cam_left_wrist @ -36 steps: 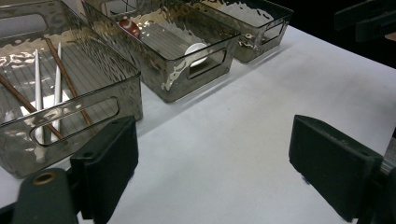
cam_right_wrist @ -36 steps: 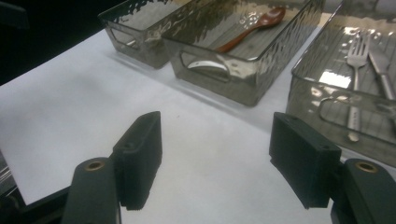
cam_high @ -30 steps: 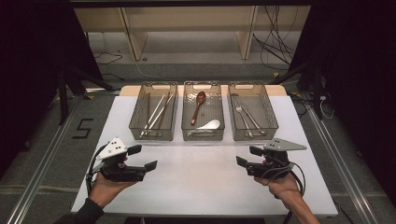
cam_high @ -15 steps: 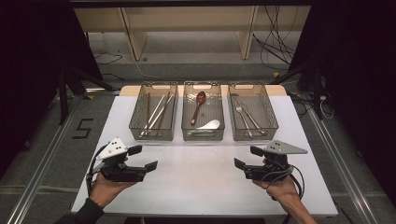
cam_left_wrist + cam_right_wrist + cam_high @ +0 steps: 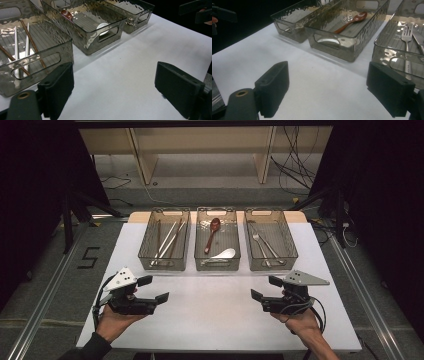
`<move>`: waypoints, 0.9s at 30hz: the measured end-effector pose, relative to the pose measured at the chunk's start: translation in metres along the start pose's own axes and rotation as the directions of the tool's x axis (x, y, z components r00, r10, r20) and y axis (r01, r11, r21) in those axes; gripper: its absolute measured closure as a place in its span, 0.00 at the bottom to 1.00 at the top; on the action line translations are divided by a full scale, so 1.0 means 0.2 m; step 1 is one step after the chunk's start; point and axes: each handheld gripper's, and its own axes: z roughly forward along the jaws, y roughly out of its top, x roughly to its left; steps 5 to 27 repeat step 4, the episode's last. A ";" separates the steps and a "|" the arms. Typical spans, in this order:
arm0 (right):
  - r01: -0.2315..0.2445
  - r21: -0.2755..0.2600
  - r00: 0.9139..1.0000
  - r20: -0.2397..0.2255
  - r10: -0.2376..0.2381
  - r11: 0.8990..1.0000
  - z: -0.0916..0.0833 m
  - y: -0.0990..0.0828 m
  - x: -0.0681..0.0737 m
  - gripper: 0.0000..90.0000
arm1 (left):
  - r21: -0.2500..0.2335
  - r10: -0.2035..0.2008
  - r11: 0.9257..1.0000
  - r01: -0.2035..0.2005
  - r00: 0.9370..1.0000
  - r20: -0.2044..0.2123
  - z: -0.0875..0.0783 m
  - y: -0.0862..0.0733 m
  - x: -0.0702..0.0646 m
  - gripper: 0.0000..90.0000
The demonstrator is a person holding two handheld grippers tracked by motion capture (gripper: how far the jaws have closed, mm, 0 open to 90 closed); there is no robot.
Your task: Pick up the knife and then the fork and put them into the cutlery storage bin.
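The white tabletop (image 5: pixel 215 312) is carrying three smoky clear bins in a row at its far side: the left bin (image 5: pixel 165 242) is holding chopsticks (image 5: pixel 167 241), the middle bin (image 5: pixel 217 242) a brown spoon (image 5: pixel 212 232) and a white spoon (image 5: pixel 222 255), the right bin (image 5: pixel 270 242) a fork (image 5: pixel 260 247). The left gripper (image 5: pixel 152 290) is hovering near the left bin, jaws released and holding nothing. The right gripper (image 5: pixel 264 288) is hovering near the right bin; its jaws have just been opening, nothing between them.
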 end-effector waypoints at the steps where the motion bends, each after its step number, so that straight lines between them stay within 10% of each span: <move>1: 0.000 0.001 1.000 0.001 0.000 1.000 0.00 0.00 0.00 0.22 | 0.000 0.000 1.000 0.000 1.000 0.001 0.00 0.00 0.00 0.17; 27: 0.001 0.000 1.000 0.000 -0.001 1.000 0.00 0.00 0.00 0.22 | 0.000 0.001 1.000 -0.001 1.000 0.001 0.00 0.00 0.00 0.17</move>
